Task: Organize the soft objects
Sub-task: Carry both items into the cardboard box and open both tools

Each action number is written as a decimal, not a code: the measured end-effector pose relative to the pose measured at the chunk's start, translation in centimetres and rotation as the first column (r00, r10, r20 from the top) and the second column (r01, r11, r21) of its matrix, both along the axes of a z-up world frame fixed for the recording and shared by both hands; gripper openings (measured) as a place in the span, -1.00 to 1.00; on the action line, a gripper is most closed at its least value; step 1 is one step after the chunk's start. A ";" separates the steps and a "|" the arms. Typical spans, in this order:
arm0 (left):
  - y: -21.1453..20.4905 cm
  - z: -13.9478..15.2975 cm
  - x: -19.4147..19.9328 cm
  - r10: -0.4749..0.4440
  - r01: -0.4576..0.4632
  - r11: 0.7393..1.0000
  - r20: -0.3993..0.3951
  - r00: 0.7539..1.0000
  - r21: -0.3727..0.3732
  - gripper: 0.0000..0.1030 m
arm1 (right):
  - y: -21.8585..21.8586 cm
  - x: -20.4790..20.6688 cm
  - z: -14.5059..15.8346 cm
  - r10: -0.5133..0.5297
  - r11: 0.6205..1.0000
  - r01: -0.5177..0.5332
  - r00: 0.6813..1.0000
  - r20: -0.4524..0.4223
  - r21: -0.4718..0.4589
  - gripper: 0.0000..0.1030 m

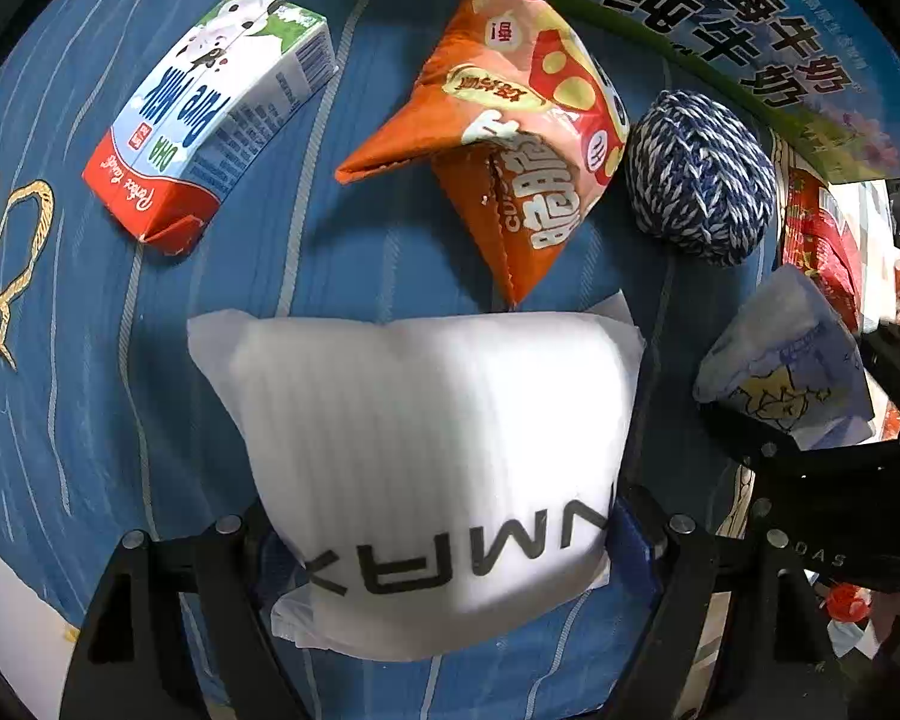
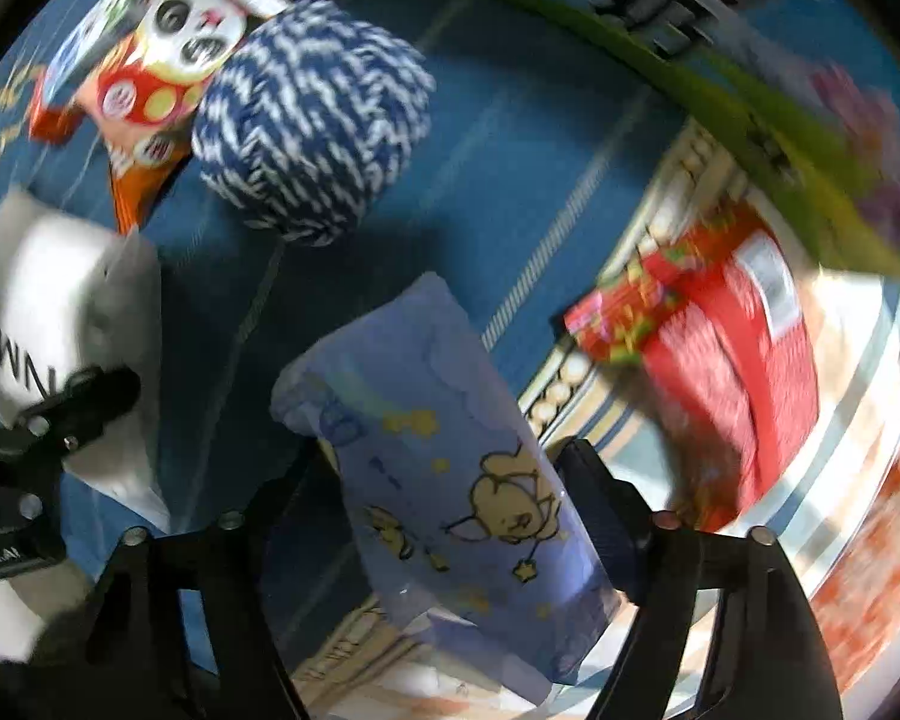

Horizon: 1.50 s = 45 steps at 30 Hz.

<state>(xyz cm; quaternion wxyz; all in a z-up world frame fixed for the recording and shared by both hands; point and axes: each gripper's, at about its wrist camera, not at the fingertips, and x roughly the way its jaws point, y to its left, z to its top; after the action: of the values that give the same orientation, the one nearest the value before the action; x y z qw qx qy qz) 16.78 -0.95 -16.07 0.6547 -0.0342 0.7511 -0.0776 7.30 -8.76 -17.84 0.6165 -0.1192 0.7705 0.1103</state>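
A white foam pouch (image 1: 438, 420) with black letters sits between the fingers of my left gripper (image 1: 444, 546), whose pads press its sides; it hangs above the blue striped cloth (image 1: 60, 360). My right gripper (image 2: 450, 492) is shut on a pale blue tissue pack (image 2: 450, 450) printed with cartoon bears, held tilted; the same tissue pack (image 1: 786, 360) shows at the right of the left wrist view. A blue-and-white yarn ball (image 1: 702, 174) and an orange snack bag (image 1: 510, 120) lie on the cloth beyond both grippers.
A milk carton (image 1: 210, 120) lies on its side at the far left. A red packet (image 2: 732, 360) rests at the right near the cloth's edge. A large green-and-blue milk box (image 1: 750, 18) borders the back. The right wrist view is blurred.
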 end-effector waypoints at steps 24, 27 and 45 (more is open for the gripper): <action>2.6 14.5 -9.1 -0.105 0.131 0.985 0.213 0.971 -0.109 0.44 | -8.6 -6.3 17.9 -0.591 0.787 0.549 0.802 0.087 0.283 -0.71; 2.2 18.4 -8.3 -0.113 0.150 0.982 0.276 0.954 -0.117 0.44 | -12.0 -5.2 19.9 -0.606 0.773 0.544 0.786 0.125 0.327 -0.71; -4.1 19.5 6.7 -0.113 0.179 0.977 0.427 0.897 -0.118 0.44 | -15.5 11.0 21.8 -0.574 0.784 0.435 0.781 0.248 0.442 -0.71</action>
<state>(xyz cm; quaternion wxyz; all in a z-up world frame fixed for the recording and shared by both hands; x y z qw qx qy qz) 23.45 -5.02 3.44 0.7878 -0.0105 0.5858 -0.1899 18.26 -24.22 3.94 0.7674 0.1921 0.6094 0.0531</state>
